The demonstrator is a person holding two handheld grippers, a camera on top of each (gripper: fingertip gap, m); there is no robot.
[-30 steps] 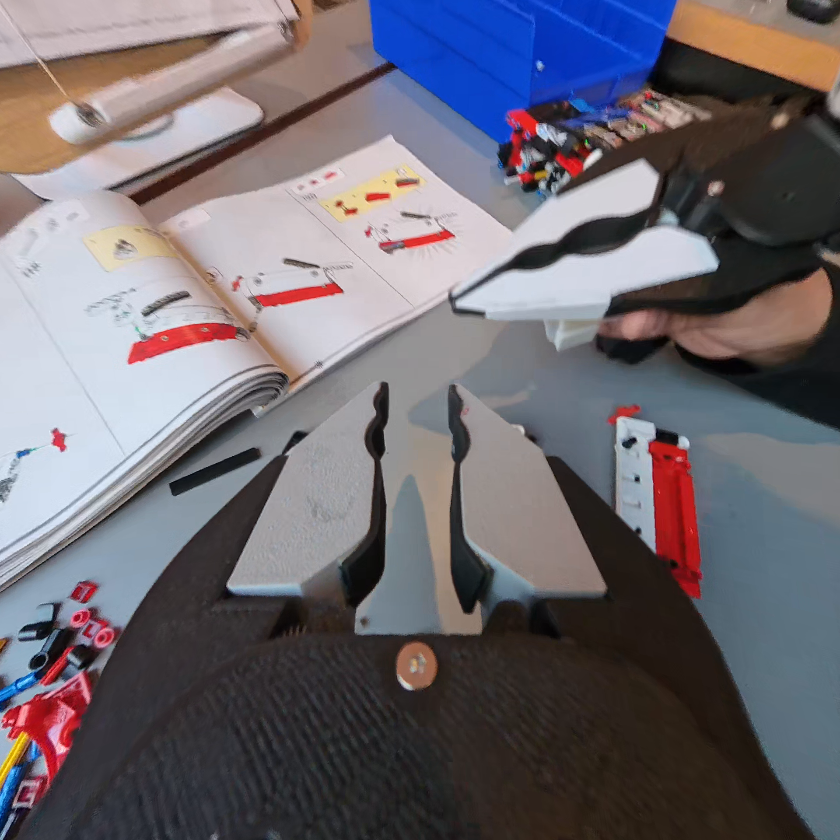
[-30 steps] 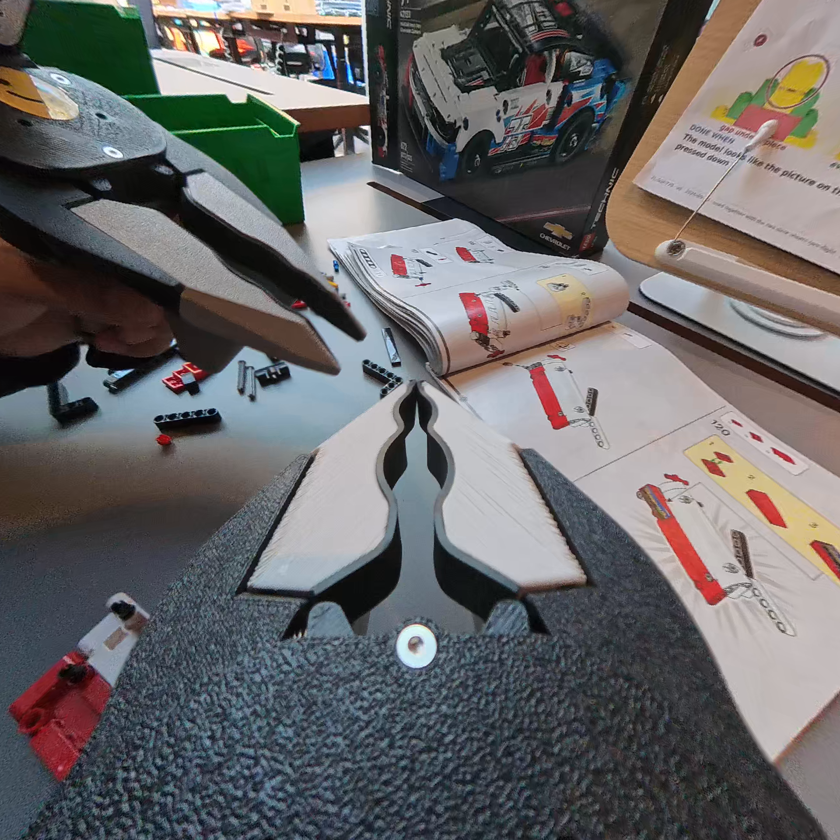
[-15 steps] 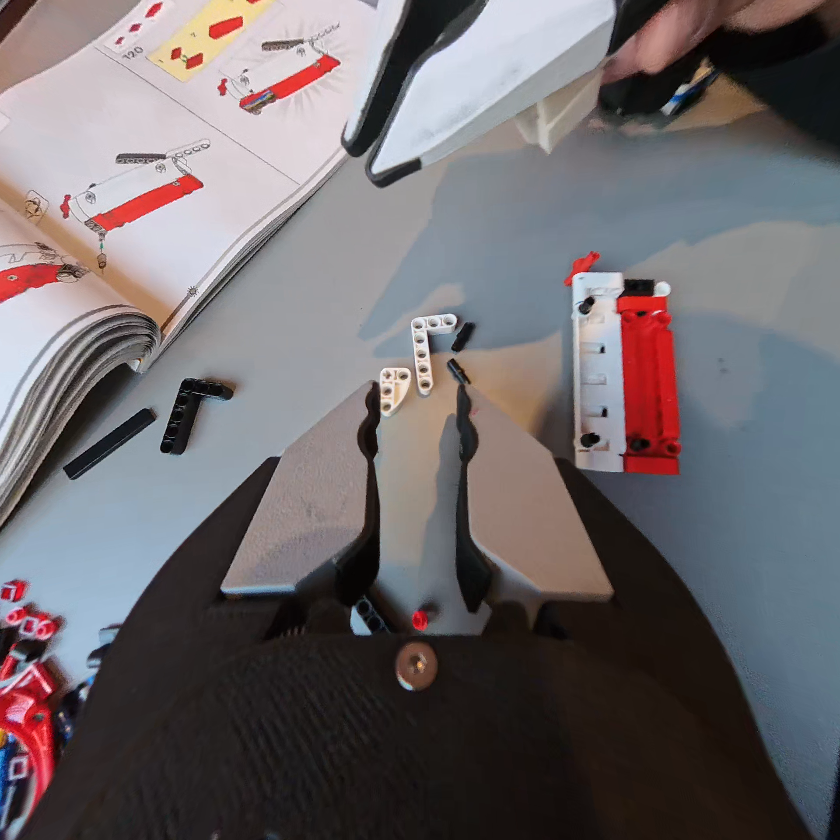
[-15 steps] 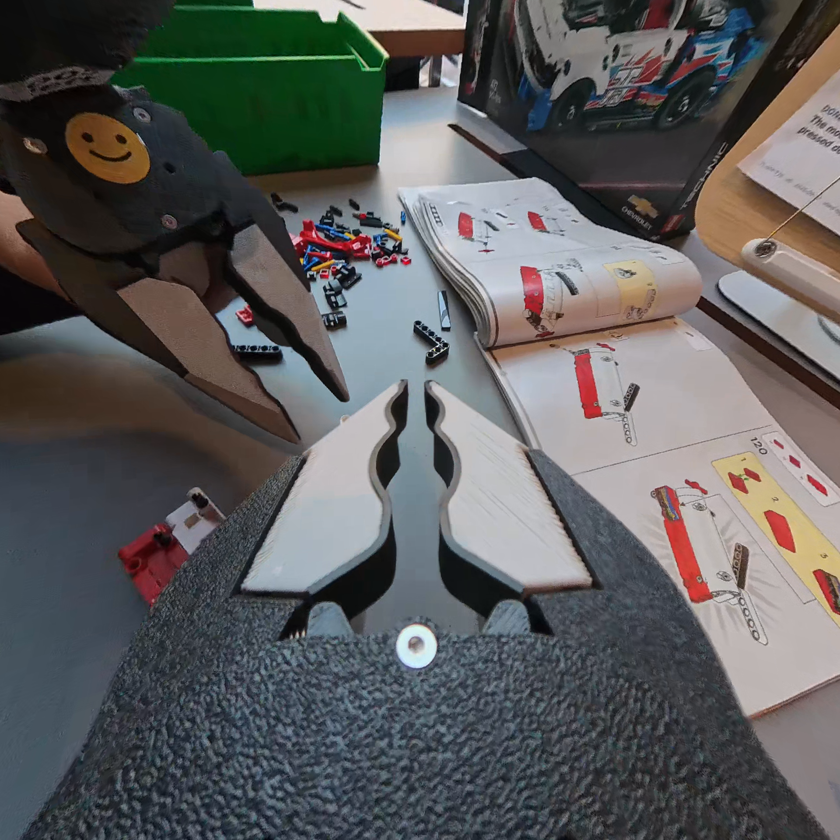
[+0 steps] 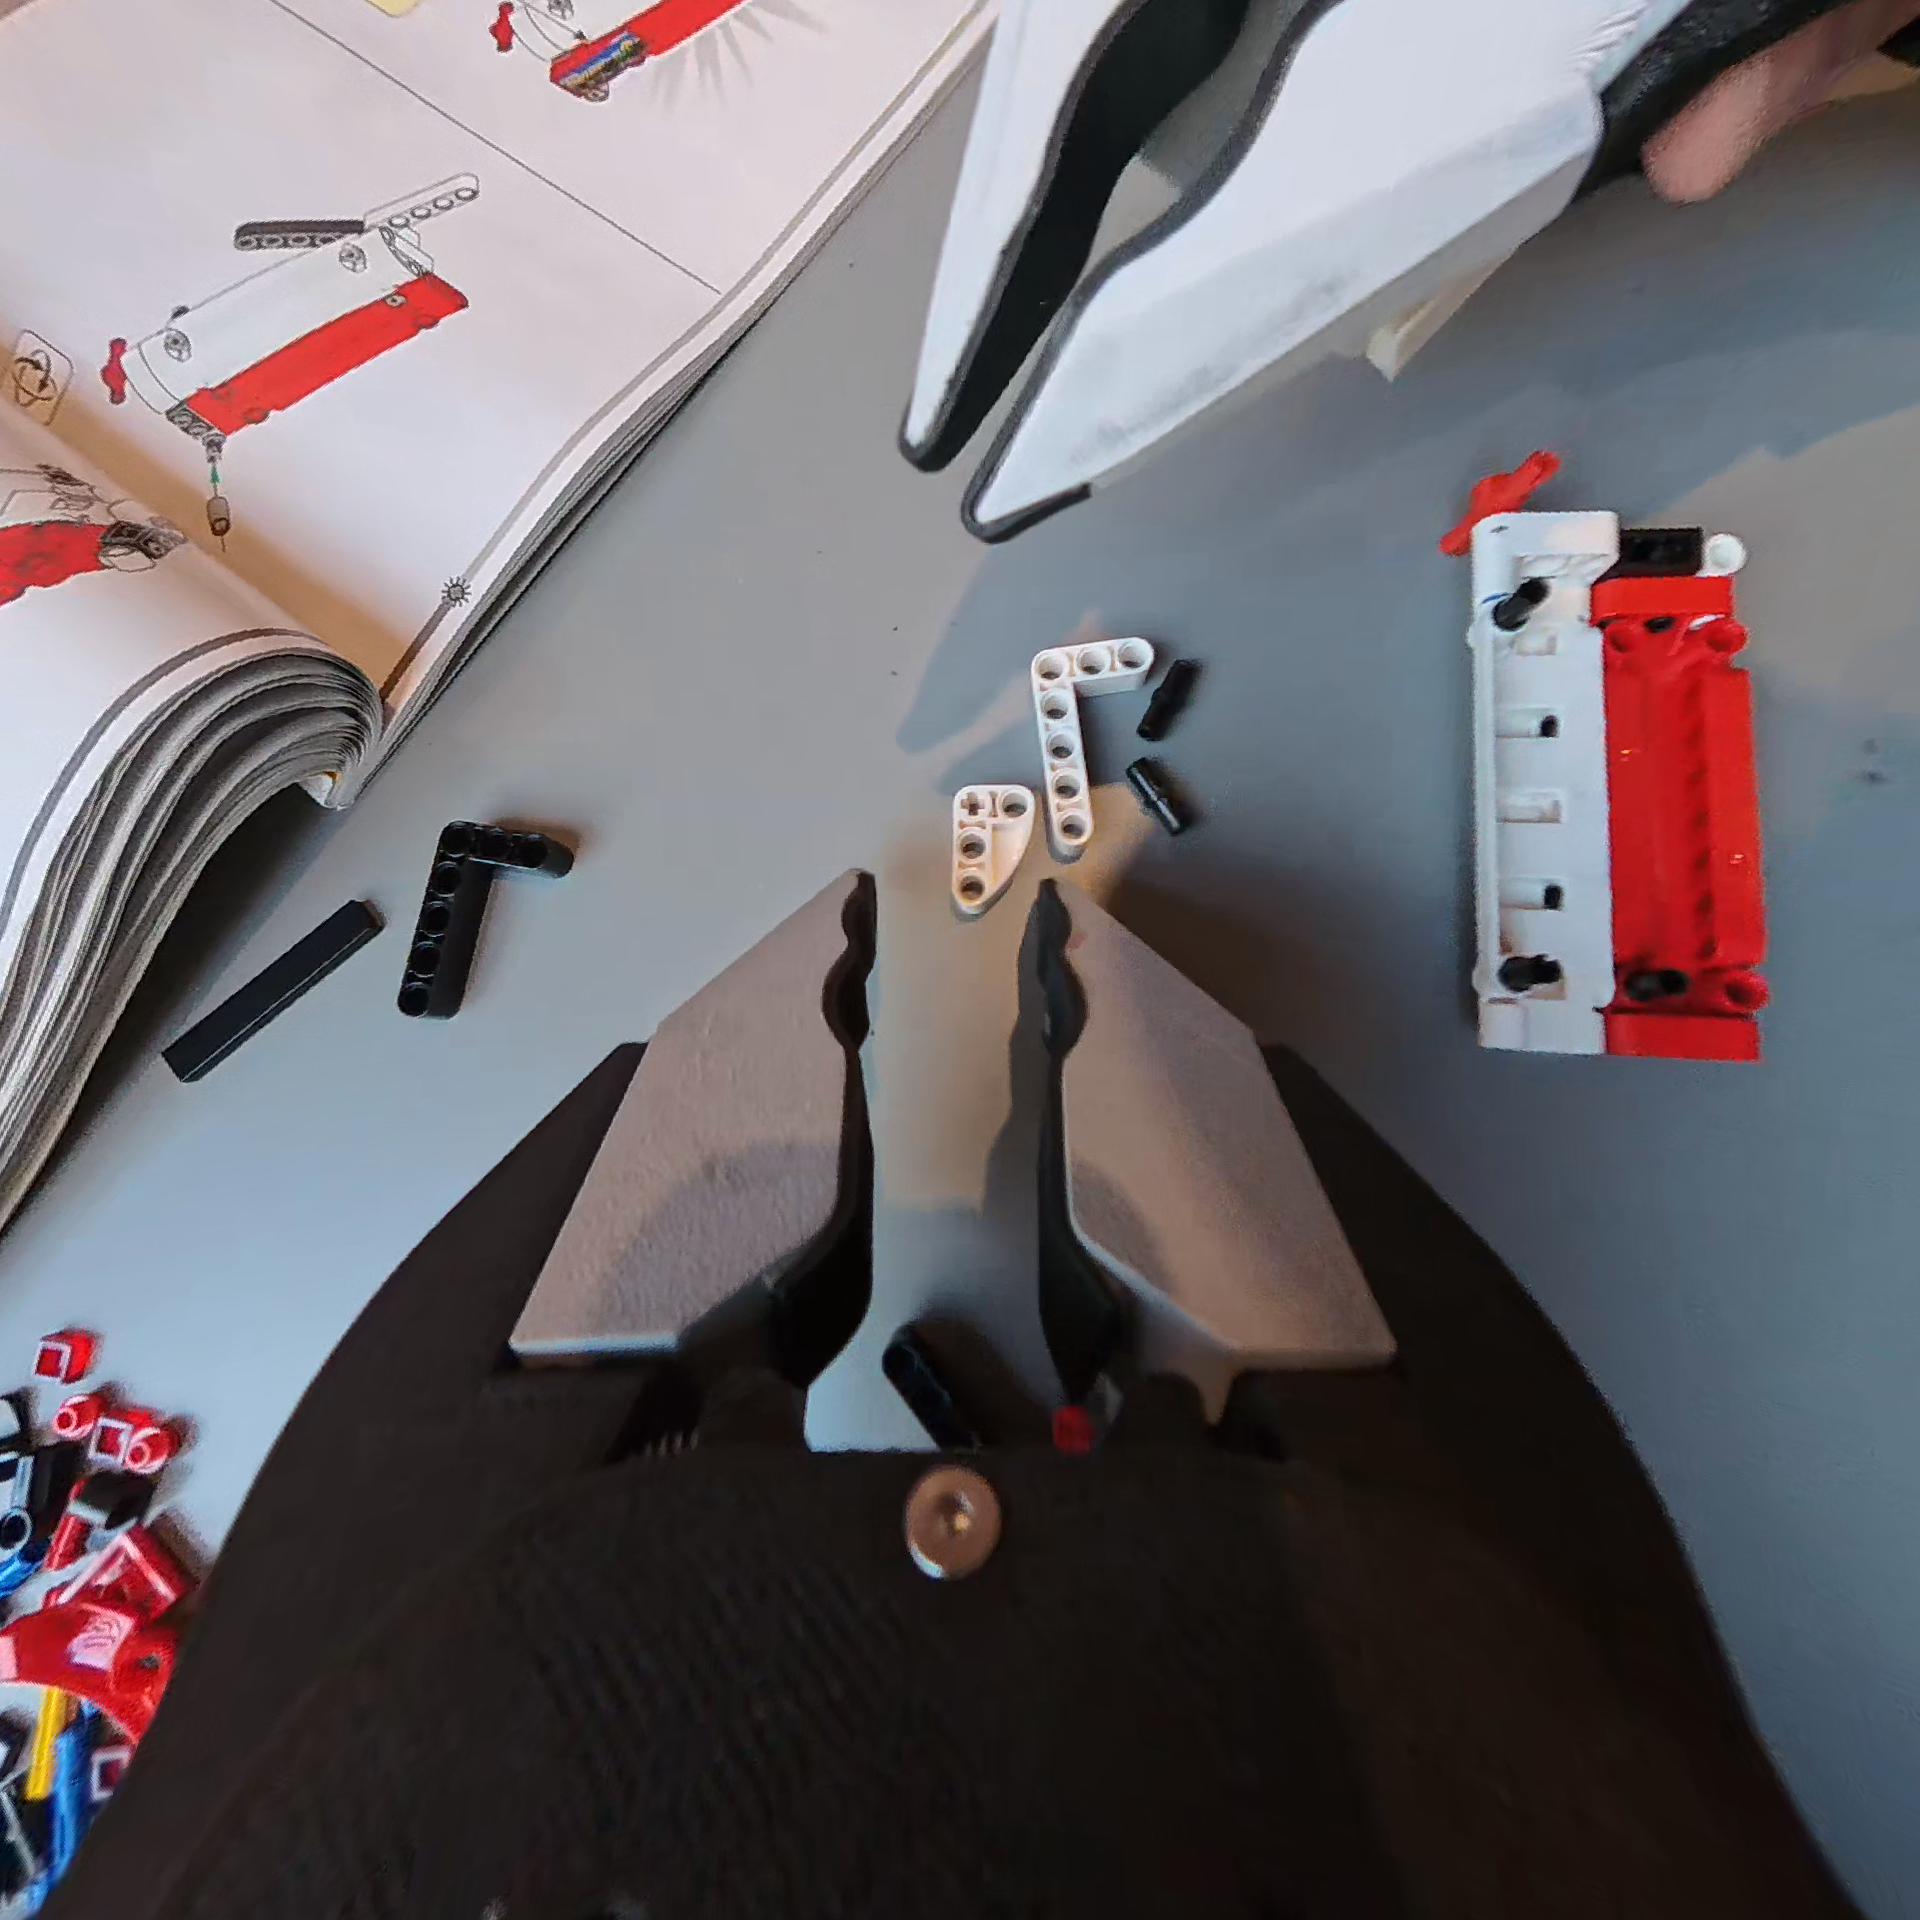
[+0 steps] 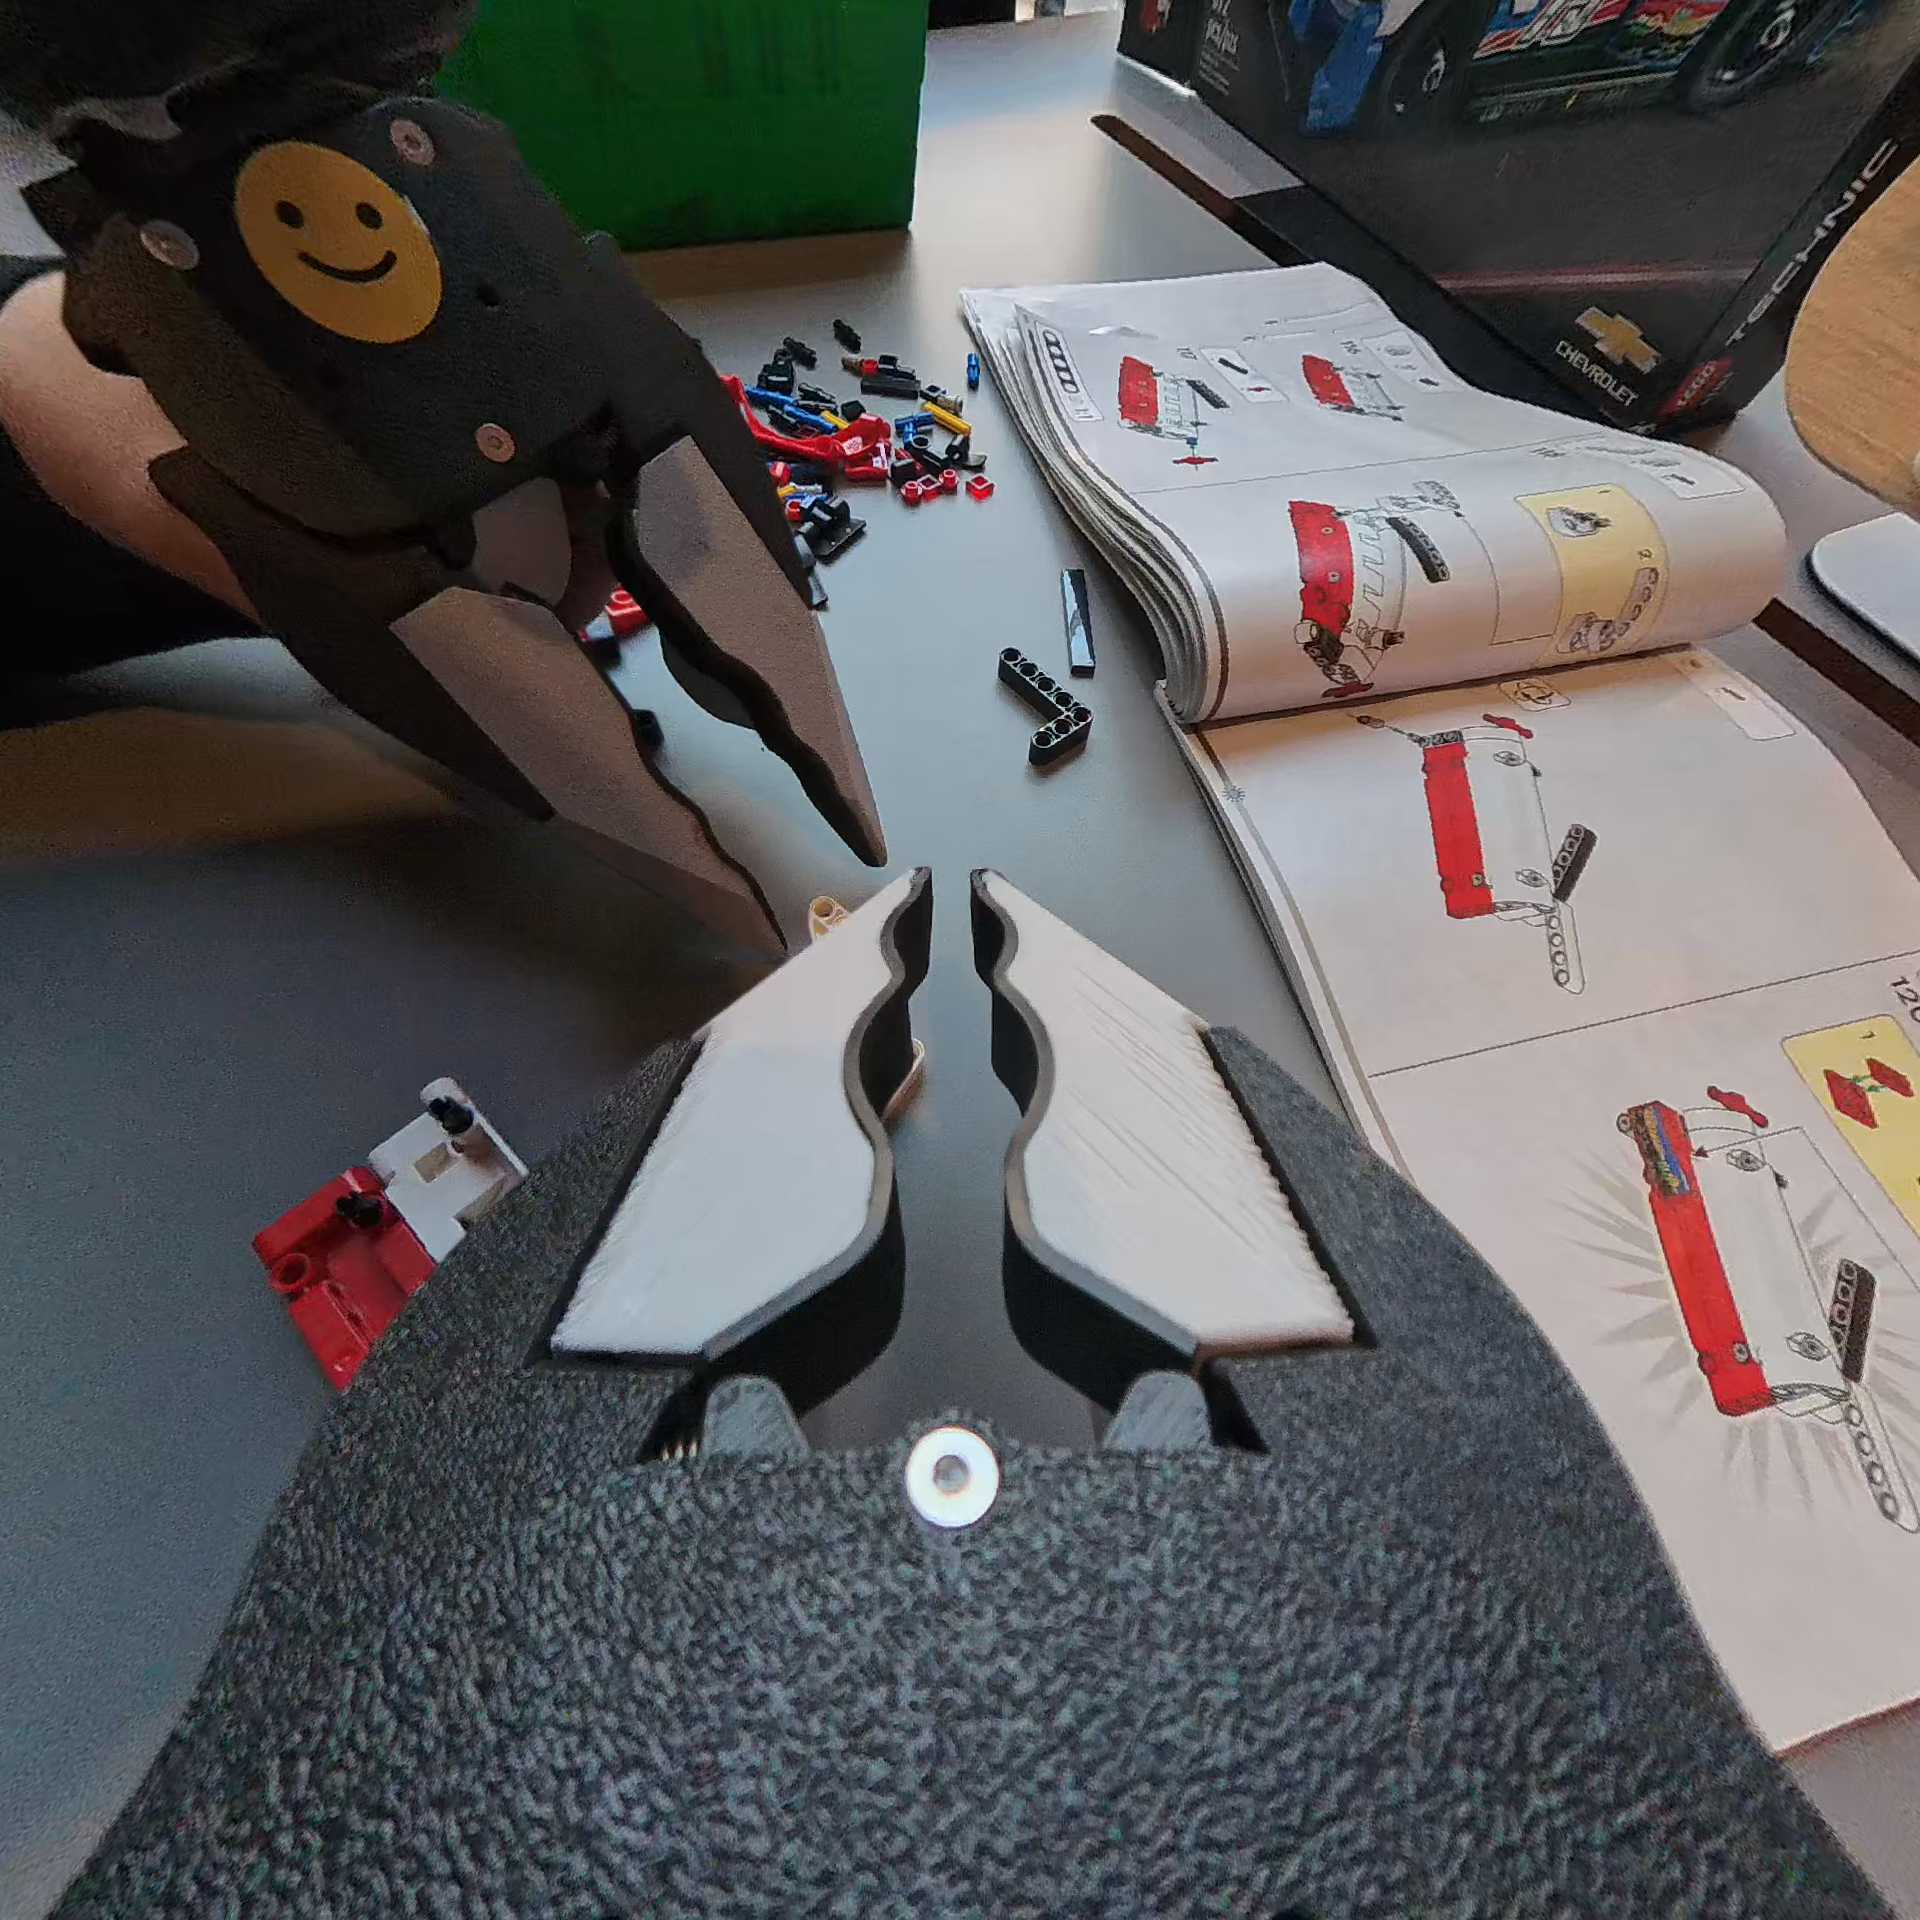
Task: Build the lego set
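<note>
My left gripper [image 5: 953, 894] is open and empty, its tips just short of a small white angled piece [image 5: 992, 847] on the grey table. A white L-shaped beam [image 5: 1070, 738] and two black pins [image 5: 1155, 795] lie just beyond. A red and white assembly [image 5: 1616, 790] lies to the right. My right gripper [image 6: 951, 883] is slightly open and empty, pointing down at the same spot; it also shows in the left wrist view [image 5: 961, 488]. In the right wrist view the left gripper [image 6: 826, 899] comes in from the left, and the assembly [image 6: 384, 1216] lies at lower left.
The open instruction book [image 5: 312, 312] lies left of the pieces. A black L-shaped beam [image 5: 457, 914] and a black bar [image 5: 272, 990] lie beside it. A pile of loose parts [image 6: 862, 436], a green bin [image 6: 707, 104] and the set's box [image 6: 1558, 156] are farther back. Across from one pair of fingers to the other is roughly 7 cm. My left tips are roughly 12 cm from the black bar [image 5: 272, 990]. The right camera catches it too, in the right wrist view [image 6: 1076, 620].
Both grippers have tilted down and moved in toward the white pieces. The right jaws, shut a second ago, now stand slightly apart. The left jaws have widened a little.
</note>
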